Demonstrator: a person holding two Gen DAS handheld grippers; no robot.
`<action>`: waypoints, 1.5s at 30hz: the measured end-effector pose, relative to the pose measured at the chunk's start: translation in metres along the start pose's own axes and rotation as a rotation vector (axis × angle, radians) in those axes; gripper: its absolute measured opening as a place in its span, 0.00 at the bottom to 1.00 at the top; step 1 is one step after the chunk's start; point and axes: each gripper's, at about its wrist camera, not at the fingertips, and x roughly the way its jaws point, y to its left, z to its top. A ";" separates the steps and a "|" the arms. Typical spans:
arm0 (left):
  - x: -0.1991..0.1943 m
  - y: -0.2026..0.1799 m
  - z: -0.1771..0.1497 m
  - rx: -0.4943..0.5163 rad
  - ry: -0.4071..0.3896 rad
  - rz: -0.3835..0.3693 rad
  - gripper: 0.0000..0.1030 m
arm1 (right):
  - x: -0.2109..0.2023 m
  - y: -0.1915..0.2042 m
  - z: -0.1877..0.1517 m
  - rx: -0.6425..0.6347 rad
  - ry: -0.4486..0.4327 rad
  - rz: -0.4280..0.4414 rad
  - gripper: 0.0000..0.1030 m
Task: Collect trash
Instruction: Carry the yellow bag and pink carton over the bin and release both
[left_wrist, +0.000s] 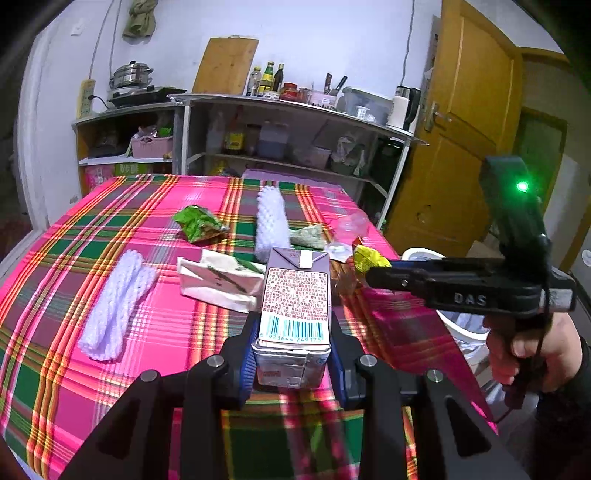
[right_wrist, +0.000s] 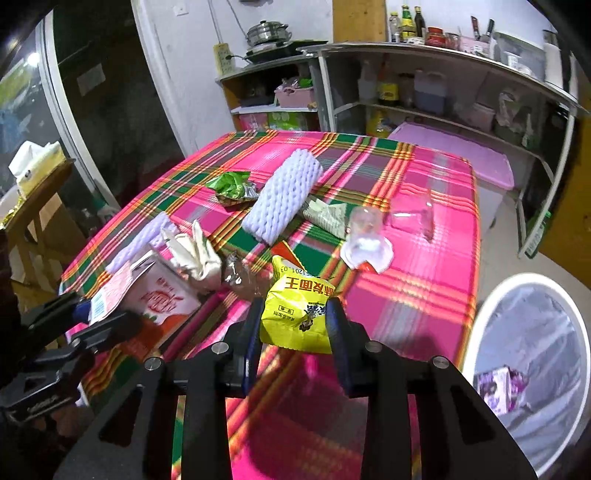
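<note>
While the white bin (right_wrist: 532, 373) w/ a purple pack (right_wrist: 496, 387) sits beside the table (right_wrist: 424, 295), left gripper (left_wrist: 291, 354) squeezes a milk box (left_wrist: 295, 306) & right gripper (right_wrist: 295, 332) pinches a yellow bag (right_wrist: 299, 310).

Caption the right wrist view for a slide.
Right gripper clamps a yellow snack wrapper above the plaid table, near the white bin.

In the left wrist view a carton (left_wrist: 293, 321) stands at lower centre, over the table (left_wrist: 74, 295). Behind it lies a folded paper bag (left_wrist: 218, 282), with a foam sleeve (left_wrist: 271, 223) further back and another foam net (left_wrist: 118, 302) at left. In the right wrist view a snack packet (right_wrist: 297, 314) sits at centre, a bin (right_wrist: 532, 369) at lower right beside the table's edge.
</note>
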 end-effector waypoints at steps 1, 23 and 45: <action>-0.001 -0.003 0.000 0.003 -0.001 -0.002 0.32 | -0.004 -0.001 -0.002 0.004 -0.006 -0.001 0.33; -0.011 -0.069 0.004 0.088 0.010 -0.073 0.32 | -0.091 -0.032 -0.046 0.115 -0.118 -0.050 0.33; 0.051 -0.149 0.023 0.196 0.067 -0.201 0.32 | -0.121 -0.121 -0.084 0.308 -0.143 -0.175 0.33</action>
